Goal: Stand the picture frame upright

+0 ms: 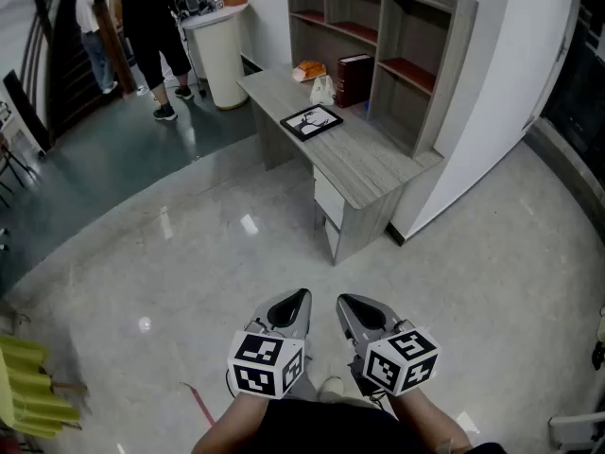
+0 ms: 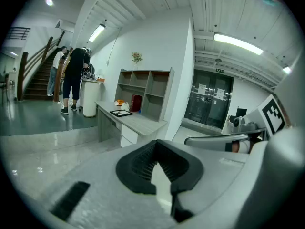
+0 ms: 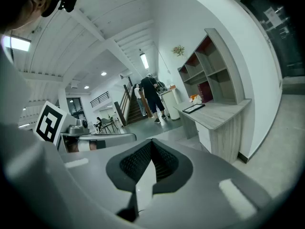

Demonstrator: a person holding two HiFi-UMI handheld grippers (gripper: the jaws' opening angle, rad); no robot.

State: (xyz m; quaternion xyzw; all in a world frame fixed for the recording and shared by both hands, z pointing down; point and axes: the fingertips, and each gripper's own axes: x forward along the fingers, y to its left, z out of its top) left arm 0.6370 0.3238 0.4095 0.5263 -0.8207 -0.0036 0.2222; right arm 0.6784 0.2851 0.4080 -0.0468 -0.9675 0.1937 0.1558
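Grey-wood desk [image 1: 378,164] on glossy floor [image 1: 189,272] holds picture frame [image 1: 311,121], apparently flat; left gripper [image 1: 299,299], right gripper [image 1: 346,303] fingers [image 3: 128,163] clenched.

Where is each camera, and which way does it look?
Head view: on the person's head, looking steeply down at the floor, desk and flat-lying picture frame; both arms, the left tool and right tool show.
Left gripper view: on the left tool, looking along its shut jaws toward the desk; the right tool shows at the right.
Right gripper view: on the right tool, looking along its shut jaws toward the desk; the left tool shows at the left.
Shared: all three see the desk and picture frame.
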